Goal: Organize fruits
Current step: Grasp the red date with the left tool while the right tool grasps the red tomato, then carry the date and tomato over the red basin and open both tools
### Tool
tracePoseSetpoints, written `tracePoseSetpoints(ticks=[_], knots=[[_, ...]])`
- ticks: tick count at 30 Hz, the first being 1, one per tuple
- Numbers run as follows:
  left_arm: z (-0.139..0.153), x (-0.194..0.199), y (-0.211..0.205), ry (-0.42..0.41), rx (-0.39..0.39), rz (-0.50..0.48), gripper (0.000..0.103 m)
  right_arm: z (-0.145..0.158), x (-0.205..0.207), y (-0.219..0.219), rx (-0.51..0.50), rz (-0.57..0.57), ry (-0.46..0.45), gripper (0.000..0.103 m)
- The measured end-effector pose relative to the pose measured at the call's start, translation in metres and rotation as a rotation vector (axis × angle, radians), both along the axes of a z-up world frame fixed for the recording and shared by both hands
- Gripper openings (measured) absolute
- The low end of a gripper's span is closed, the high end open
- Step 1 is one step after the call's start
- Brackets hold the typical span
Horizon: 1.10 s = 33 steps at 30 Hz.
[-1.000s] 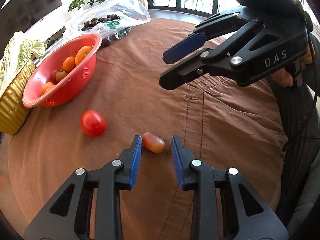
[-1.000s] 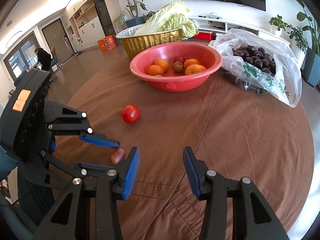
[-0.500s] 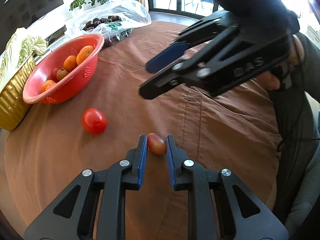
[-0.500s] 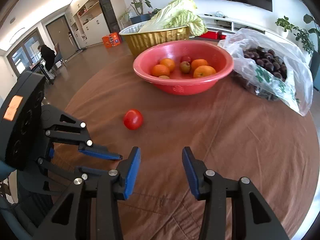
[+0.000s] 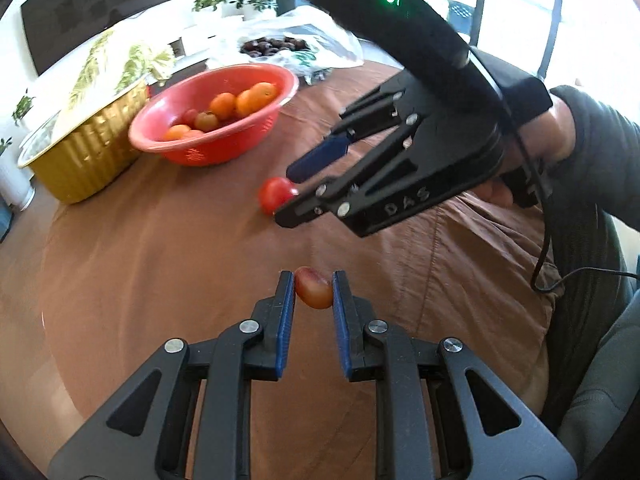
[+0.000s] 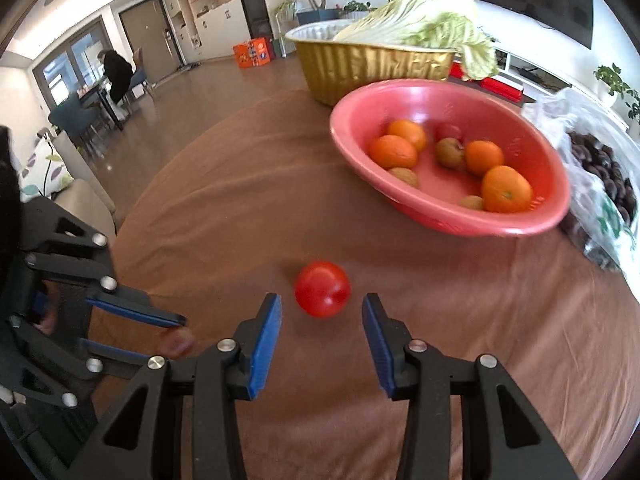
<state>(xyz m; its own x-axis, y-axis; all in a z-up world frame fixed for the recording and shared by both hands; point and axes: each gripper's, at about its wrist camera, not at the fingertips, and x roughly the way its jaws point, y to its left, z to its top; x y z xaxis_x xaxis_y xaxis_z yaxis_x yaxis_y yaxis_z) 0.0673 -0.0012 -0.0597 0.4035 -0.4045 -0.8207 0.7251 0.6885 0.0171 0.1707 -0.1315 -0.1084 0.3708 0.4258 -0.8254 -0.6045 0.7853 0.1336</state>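
Fruits are what I am sorting, and my left wrist view shows one in hand: my left gripper (image 5: 313,292) pinches a small oblong tomato (image 5: 314,293) between its blue pads, near the desk's (image 5: 168,248) near edge, gripped across its short width so it cannot roll out. Ahead, my right gripper (image 5: 290,196) reaches toward the round red tomato (image 5: 274,198) out in the desk's middle. The red bowl (image 5: 280,80), which I judge to be where the fruit belongs, sits toward the far left edge with oranges inside, beside a gold tray (image 5: 96,140).

From the right wrist view, my right gripper (image 6: 321,314) is spread wide, its pads flanking the round red tomato (image 6: 322,294) without touching, lined up for a squeeze. The red bowl (image 6: 404,92) waits beyond, close enough for a short carry. At the left, my left gripper (image 6: 176,336) shows its small tomato dimly.
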Motion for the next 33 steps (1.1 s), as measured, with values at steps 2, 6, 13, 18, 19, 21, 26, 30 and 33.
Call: tracePoseSetpoints(ticks=[2, 6, 13, 18, 19, 21, 26, 30, 33], knots=[[0.002, 0.002, 0.006, 0.007, -0.015, 0.023, 0.017, -0.003, 0.003, 0.006, -0.024, 0.006, 0.003, 0.043], [0.003, 0.006, 0.008, 0.012, -0.028, 0.033, 0.017, -0.007, 0.003, 0.013, -0.057, 0.013, -0.003, 0.040], [0.004, 0.014, 0.012, 0.017, -0.054, 0.062, 0.017, -0.005, 0.001, 0.011, -0.071, 0.010, -0.014, 0.033], [0.008, 0.022, 0.014, -0.003, -0.055, 0.083, 0.017, 0.006, -0.004, 0.002, -0.034, -0.006, -0.027, 0.033], [0.010, 0.025, 0.016, -0.007, -0.056, 0.089, 0.017, 0.011, -0.006, -0.002, -0.026, -0.012, -0.032, 0.033], [0.017, 0.033, 0.017, -0.022, -0.056, 0.101, 0.017, 0.021, -0.009, -0.011, -0.008, -0.023, -0.045, 0.033], [0.044, 0.060, 0.012, -0.086, -0.065, 0.111, 0.017, 0.056, 0.001, -0.042, 0.037, -0.081, -0.098, 0.033], [0.062, 0.095, 0.000, -0.124, -0.056, 0.111, 0.017, 0.077, 0.020, -0.067, 0.030, -0.160, -0.146, 0.033], [0.067, 0.125, -0.013, -0.131, -0.049, 0.117, 0.018, 0.085, 0.036, -0.078, 0.016, -0.203, -0.170, 0.033]])
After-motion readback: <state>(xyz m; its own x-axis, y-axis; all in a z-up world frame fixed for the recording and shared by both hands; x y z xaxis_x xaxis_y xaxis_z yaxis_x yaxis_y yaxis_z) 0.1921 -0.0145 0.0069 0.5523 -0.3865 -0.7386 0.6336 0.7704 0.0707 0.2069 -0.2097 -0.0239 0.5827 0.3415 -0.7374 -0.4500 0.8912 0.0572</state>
